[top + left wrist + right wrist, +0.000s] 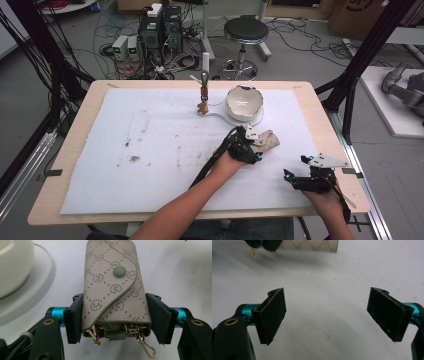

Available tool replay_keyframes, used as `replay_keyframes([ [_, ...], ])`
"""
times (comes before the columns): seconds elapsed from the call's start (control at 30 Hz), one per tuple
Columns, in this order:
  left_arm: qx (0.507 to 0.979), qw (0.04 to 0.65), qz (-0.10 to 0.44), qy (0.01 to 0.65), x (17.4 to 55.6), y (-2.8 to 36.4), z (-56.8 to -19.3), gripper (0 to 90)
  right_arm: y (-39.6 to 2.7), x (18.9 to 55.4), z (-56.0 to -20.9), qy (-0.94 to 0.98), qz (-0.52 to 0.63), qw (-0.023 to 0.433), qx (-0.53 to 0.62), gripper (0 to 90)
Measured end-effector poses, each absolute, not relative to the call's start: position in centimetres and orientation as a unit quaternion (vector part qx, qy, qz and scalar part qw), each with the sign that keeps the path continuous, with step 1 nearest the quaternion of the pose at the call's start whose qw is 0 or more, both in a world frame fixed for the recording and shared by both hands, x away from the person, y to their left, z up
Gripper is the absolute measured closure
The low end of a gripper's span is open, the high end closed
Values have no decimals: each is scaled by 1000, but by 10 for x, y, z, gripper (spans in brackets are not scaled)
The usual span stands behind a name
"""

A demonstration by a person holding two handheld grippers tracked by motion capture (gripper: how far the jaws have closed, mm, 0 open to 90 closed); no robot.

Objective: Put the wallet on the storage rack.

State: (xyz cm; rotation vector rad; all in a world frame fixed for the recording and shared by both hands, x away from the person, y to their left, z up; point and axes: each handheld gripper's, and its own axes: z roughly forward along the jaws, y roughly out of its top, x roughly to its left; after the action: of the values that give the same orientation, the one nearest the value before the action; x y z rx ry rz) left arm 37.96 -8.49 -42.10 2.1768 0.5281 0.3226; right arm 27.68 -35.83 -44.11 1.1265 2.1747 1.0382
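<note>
A beige monogrammed key pouch [115, 287] with a grey snap button sits between the pads of my left gripper [116, 317], which is shut on its sides. Gold clasps [146, 348] hang from the pouch's open end, toward the camera. In the high view the left gripper [254, 144] holds the pouch [269, 140] just above the white mat, right of centre. My right gripper [296, 168] rests near the table's front right corner. Its jaws stand wide open, nothing between them [327, 315]. The pouch's edge [312, 244] shows at the top of the right gripper view.
A white bowl [244, 101] on a white saucer [256, 120] stands behind the pouch. A small brown upright object [203, 95] with a white strap stands left of the bowl. The stained white mat [150, 150] covers the wooden table. A stool [245, 31] stands beyond the table.
</note>
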Motion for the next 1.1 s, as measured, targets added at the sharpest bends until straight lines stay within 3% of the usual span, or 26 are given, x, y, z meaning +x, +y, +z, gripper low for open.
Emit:
replay_keyframes([
  [0.6, 844, 433, 186, 254, 411, -12, -357, 361, -347, 285, -442, 802, 378, 234, 399, 158],
  [1.1, 846, 411, 209, 268, 432, -5, -345, 360, -339, 291, -443, 808, 378, 230, 388, 158],
])
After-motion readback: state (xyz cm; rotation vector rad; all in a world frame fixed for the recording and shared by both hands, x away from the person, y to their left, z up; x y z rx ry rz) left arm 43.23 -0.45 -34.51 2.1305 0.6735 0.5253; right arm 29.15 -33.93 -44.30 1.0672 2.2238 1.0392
